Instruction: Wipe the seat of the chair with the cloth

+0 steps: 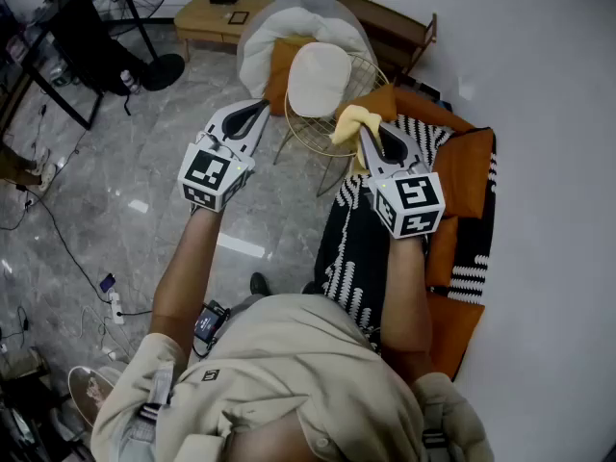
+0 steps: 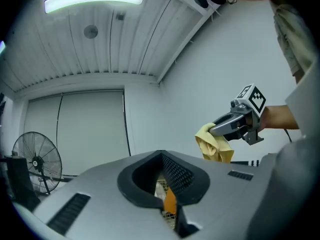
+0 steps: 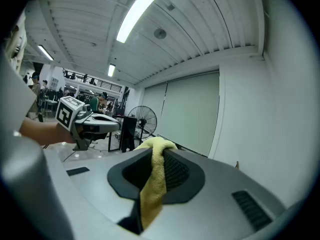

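The chair is a round wire basket (image 1: 310, 135) with a white seat cushion (image 1: 319, 77), standing just ahead of both grippers. My right gripper (image 1: 367, 129) is shut on a yellow cloth (image 1: 350, 123), held over the chair's right rim. From the right gripper view the cloth (image 3: 152, 183) hangs down between the jaws of the right gripper (image 3: 160, 147). My left gripper (image 1: 261, 107) hovers left of the chair, shut with nothing in it. In the left gripper view, the left gripper (image 2: 161, 154) has closed tips; wire and orange (image 2: 169, 202) show through them, and the cloth (image 2: 214, 147) hangs at the right.
A sofa with a black-and-white striped throw (image 1: 358, 248) and orange cushions (image 1: 469, 167) lies at the right against the white wall. Behind the chair sits a larger white-cushioned seat (image 1: 266, 48). A wooden bench (image 1: 204, 14) and a fan base (image 1: 160, 70) stand at the back left.
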